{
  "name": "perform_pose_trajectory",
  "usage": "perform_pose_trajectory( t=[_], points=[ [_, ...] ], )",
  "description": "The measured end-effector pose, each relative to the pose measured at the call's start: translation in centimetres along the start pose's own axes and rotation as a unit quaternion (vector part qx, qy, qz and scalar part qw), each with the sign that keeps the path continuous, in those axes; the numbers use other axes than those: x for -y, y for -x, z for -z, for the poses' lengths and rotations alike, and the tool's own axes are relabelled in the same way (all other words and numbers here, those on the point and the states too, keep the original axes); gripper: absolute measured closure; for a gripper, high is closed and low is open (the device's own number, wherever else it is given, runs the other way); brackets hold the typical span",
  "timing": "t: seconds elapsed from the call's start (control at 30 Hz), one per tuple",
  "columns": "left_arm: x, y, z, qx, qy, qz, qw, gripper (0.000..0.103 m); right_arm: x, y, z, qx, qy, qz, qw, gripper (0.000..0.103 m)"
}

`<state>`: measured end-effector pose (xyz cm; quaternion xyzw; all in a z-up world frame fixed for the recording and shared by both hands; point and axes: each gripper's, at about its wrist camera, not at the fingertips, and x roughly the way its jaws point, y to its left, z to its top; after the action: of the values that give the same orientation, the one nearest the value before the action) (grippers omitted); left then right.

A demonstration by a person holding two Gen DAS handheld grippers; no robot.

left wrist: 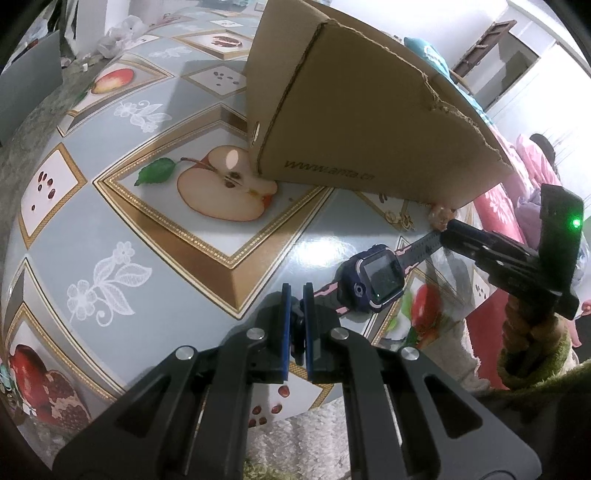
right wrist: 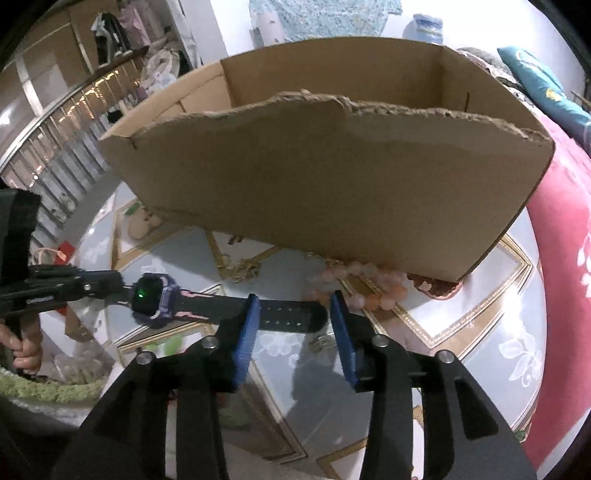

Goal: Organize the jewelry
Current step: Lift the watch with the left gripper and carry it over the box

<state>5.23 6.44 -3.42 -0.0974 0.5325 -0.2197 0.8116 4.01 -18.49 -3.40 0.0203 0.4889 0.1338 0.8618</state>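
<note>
Desk [left wrist: 207, 258] has a shiny cloth w/ fruit pics: half apple [left wrist: 225, 184] near middle, whole red apple [left wrist: 112, 80] at 10 o'clock, red pomegranate [left wrist: 40, 384] at 8 o'clock, white lace flowers [left wrist: 107, 284] btw them. Crumpled white paper [left wrist: 122, 31] at 11 o'clock, far edge. Pink clothes [left wrist: 532, 162] at 3 o'clock, off the desk. Green fuzzy rug [left wrist: 535, 369] at 4 o'clock.

Right cam: red blanket w/ white flowers [right wrist: 565, 258] at 3 o'clock, just beside desk. Blue pillow [right wrist: 543, 85] at 1 o'clock. Blue-white jug [right wrist: 428, 27] at 12 o'clock, far back. Railing w/ lights [right wrist: 70, 125] at 10 o'clock. Small red bag [right wrist: 64, 251] at 9 o'clock.
</note>
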Motion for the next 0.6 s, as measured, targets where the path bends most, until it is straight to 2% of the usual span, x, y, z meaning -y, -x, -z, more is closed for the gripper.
perform_pose_trajectory(
  t=[0.23,0.43,0.6],
  points=[
    [-0.3,0.0,0.1,0.004,0.009,0.005,0.9999,0.097,-0.2,-0.5,0.1,-0.019,-0.008,-0.019,1.0,0.055],
    [-0.3,0.0,0.2,0.005,0.012,0.008,0.9999,0.097,0.8,-0.8,-0.2,-0.033,-0.054,-0.079,0.995,0.055],
    [-0.4,0.1,0.1,0.005,0.013,0.008,0.9999,0.097,1.0,-0.3,-0.3,-0.027,-0.077,-0.109,0.991,0.055]
  ],
)
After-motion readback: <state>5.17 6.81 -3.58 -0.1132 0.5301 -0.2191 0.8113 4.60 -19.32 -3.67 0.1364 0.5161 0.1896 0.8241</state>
